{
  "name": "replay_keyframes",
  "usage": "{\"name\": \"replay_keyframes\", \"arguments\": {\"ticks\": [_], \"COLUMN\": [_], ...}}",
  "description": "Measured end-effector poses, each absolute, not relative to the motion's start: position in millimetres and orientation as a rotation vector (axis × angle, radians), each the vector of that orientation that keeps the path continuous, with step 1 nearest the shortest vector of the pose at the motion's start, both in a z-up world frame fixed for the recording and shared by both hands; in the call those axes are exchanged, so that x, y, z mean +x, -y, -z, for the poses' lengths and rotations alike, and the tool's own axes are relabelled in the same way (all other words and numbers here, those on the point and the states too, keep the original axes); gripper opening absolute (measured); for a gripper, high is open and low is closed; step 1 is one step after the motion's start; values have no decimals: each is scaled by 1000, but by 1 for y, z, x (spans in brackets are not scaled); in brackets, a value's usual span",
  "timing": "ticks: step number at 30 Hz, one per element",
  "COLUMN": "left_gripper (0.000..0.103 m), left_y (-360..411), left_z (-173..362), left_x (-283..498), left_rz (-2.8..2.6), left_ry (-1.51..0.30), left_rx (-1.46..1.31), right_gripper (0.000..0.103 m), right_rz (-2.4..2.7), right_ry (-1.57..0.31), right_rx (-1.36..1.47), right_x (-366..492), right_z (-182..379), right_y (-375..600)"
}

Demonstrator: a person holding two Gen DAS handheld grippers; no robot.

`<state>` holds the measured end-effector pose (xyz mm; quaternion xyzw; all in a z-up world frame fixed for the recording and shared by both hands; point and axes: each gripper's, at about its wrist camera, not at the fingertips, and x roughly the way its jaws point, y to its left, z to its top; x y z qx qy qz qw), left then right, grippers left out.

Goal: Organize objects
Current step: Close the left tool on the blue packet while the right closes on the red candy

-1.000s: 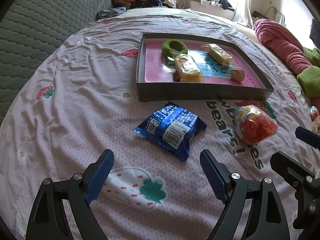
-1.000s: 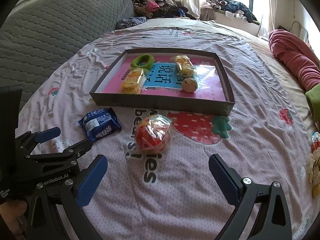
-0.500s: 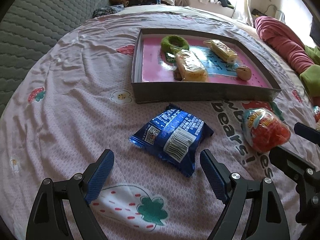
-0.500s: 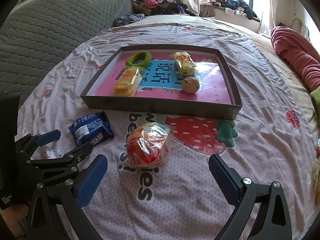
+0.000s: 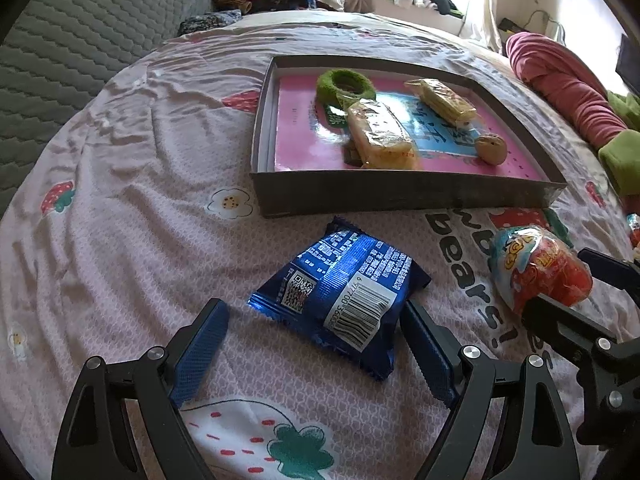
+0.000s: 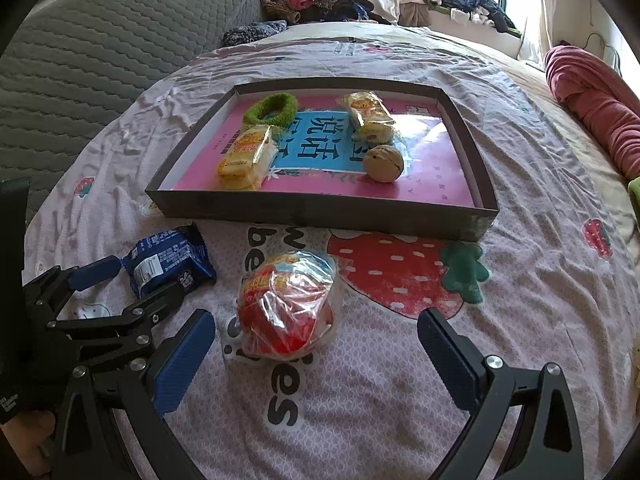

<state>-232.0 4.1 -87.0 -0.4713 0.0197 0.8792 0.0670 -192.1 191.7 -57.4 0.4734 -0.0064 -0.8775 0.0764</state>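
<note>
Left tool [image 5: 314, 338]: jaws wide apart, blue pads on either side of the near end of the blue snack packet [image 5: 342, 294]. No pad is seen pressing the wrapper; the right pad stands just beside the packet's edge, the left pad apart from it. The packet lies flat on the bed sheet [image 5: 132, 240], barcode side up.

Right tool [image 6: 316, 354]: jaws wide apart, nothing clamped. The red snack bag [image 6: 288, 312] in clear wrap lies on the sheet between the pads, nearer the left pad, touching neither.

Landmark: the shallow grey tray [image 6: 320, 212] with a pink and blue lining. The blue packet lies just in front of the tray's near wall toward its left corner; the red bag lies in front of the same wall, to the right of the packet and apart from it.

Inside the tray: a green ring [image 6: 274, 109] at the far left, a yellow wrapped cake [image 6: 248, 152] in front of it, a second yellow wrapped cake [image 6: 368, 114] to the right, and a walnut [image 6: 383, 163] in front of that.
</note>
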Motion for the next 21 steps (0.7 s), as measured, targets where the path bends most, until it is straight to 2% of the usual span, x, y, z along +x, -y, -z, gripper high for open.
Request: {"name": "replay_keyframes", "arguments": {"ticks": [14, 21], "left_gripper": [88, 88], "left_y": [-7, -10], "left_z": [90, 90], "left_x": [-241, -242], "left_rz": [-2641, -2632], "left_ry": [-60, -66], "left_rx": [-1412, -1395], "right_gripper": [102, 94], "right_rz": [2609, 2594], "right_ry": [24, 29], "right_rx": [1442, 1450], "right_x": [-202, -204], "right_z": [66, 68], "right_y": [-190, -189]}}
